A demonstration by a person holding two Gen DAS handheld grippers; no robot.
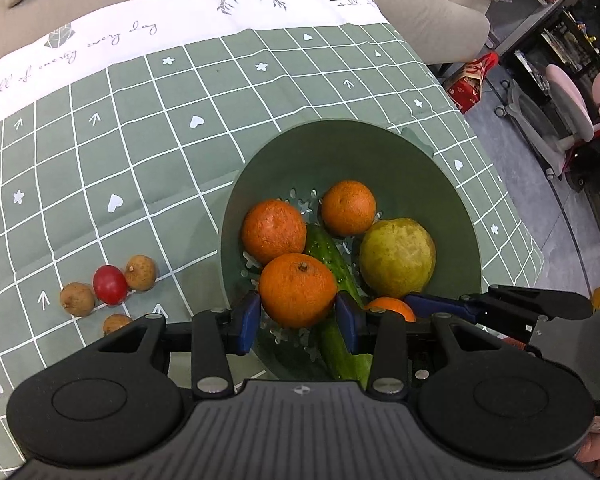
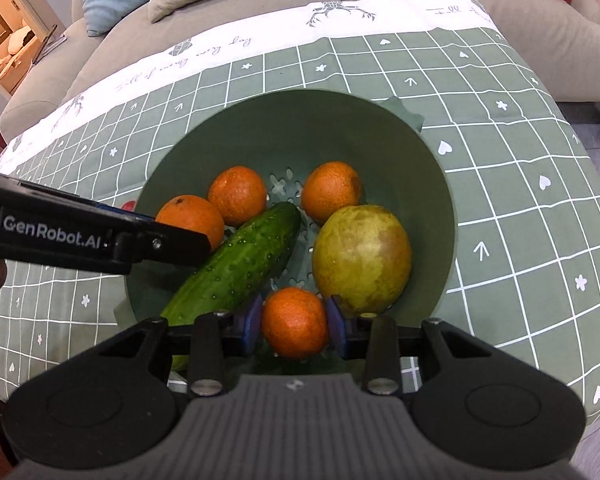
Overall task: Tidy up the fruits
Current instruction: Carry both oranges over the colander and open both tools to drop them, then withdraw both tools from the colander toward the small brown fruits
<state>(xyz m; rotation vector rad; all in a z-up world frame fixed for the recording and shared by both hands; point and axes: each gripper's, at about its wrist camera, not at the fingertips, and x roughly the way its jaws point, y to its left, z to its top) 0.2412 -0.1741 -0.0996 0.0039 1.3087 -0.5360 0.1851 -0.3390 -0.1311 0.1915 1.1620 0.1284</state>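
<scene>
A: Where were the round orange tangerines?
B: Inside the dark green plastic colander point(image 2: 440, 184); left gripper point(image 1: 298, 314) clamped one point(image 1: 298, 290), right gripper point(image 2: 294, 326) clamped another point(image 2: 295, 322).
A: Any writing?
B: "GenRobot.AI". A bumpy green cucumber point(image 2: 236, 264) lay between them.

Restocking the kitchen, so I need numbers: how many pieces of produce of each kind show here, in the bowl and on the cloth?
Round orange tangerines: 4
Bumpy green cucumber: 1
Yellow-green pear: 1
Small brown longans: 3
Small red tomato: 1
Total: 10
</scene>
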